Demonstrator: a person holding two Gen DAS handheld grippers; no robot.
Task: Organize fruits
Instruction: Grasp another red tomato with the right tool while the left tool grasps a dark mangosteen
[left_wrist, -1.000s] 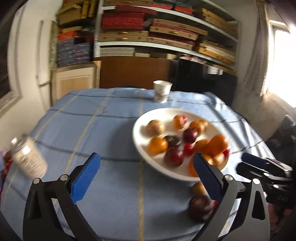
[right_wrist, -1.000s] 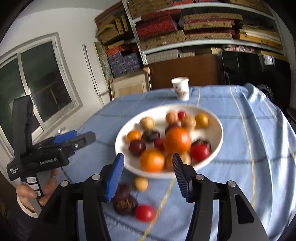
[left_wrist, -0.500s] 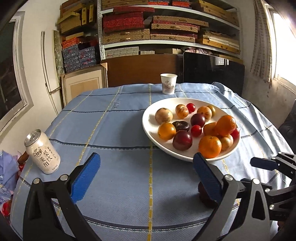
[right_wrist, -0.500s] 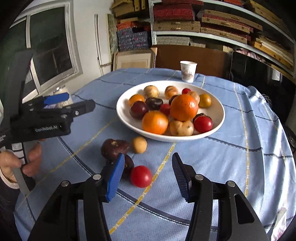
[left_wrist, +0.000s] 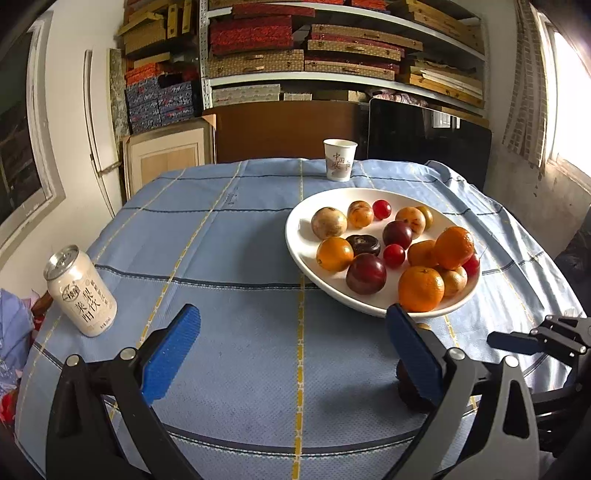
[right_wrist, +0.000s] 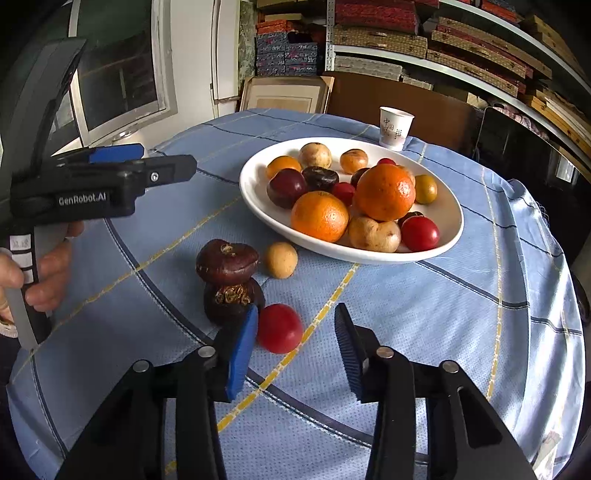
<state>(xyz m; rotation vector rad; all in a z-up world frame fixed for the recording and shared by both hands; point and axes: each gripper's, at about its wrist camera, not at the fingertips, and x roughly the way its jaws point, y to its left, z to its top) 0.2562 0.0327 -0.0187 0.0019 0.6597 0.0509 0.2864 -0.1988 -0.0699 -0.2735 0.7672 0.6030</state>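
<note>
My right claw (right_wrist: 295, 343) is closing around the red fruit (right_wrist: 279, 328), pads not yet pressing, to lift it toward the white plate (right_wrist: 448, 210) of fruit; my left claw (left_wrist: 291, 354) hangs apart and empty, out of the way. Blue checked surface (left_wrist: 229, 229); shelves of boxes (left_wrist: 306, 44) behind.

Box-laden shelves (left_wrist: 332, 48) line the white wall; bright, perhaps curtained window (left_wrist: 569, 107).
</note>
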